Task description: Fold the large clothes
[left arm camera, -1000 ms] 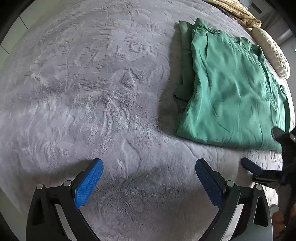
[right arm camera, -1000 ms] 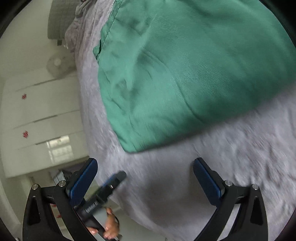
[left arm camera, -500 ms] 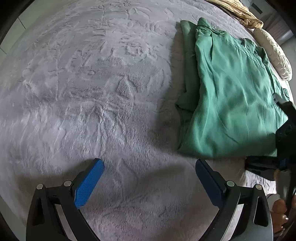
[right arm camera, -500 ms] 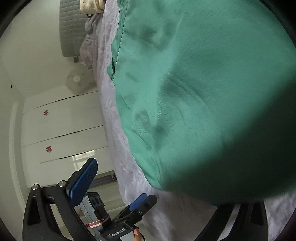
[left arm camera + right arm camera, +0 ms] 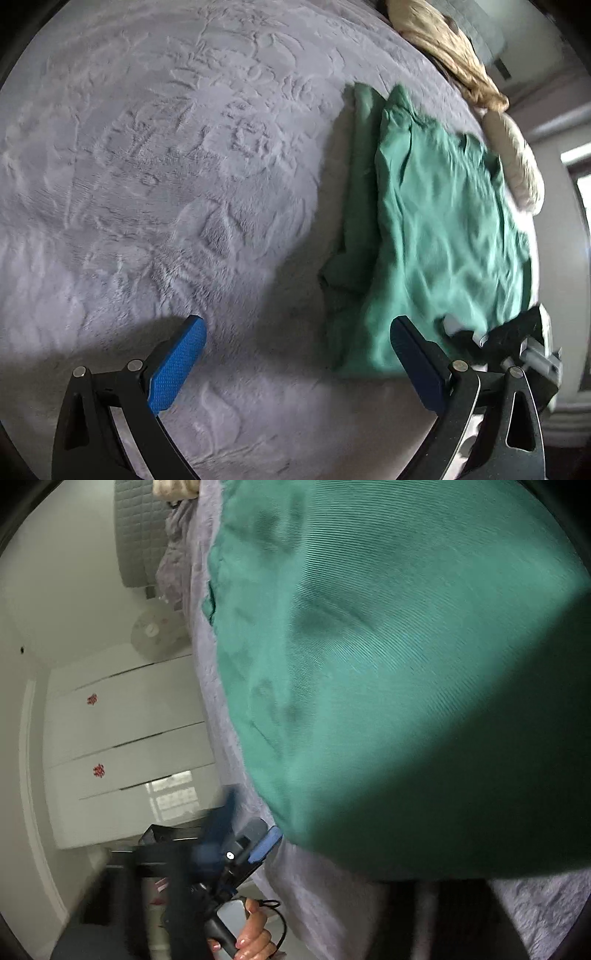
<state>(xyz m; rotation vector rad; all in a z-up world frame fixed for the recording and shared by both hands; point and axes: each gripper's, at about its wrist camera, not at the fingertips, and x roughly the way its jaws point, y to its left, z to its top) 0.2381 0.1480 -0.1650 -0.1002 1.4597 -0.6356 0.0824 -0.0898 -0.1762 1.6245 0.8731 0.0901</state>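
A green garment (image 5: pixel 439 229), folded lengthwise, lies on the right part of the grey bedspread (image 5: pixel 155 184). My left gripper (image 5: pixel 295 321) hovers open above the bedspread. Its right pad (image 5: pixel 413 362) sits just over the garment's near left corner, and nothing is between the pads. My right gripper (image 5: pixel 461 332) is at the garment's near hem on the right; its jaws are closing with the cloth between them. In the right wrist view the green garment (image 5: pixel 388 664) drapes over the lens and hides the right fingers. The left gripper (image 5: pixel 243 834) shows there, held by a hand (image 5: pixel 255 934).
Beige bedding (image 5: pixel 443 48) and a pale pillow (image 5: pixel 517 162) lie at the bed's far right. Beyond the bed's edge stand a white wardrobe (image 5: pixel 129 738), a fan (image 5: pixel 151 631) and a grey quilted headboard (image 5: pixel 140 528).
The left gripper slid right toward the garment's near corner, still open. The right gripper pushed onto the hem and its wide jaws went out of sight under the cloth, which now ripples.
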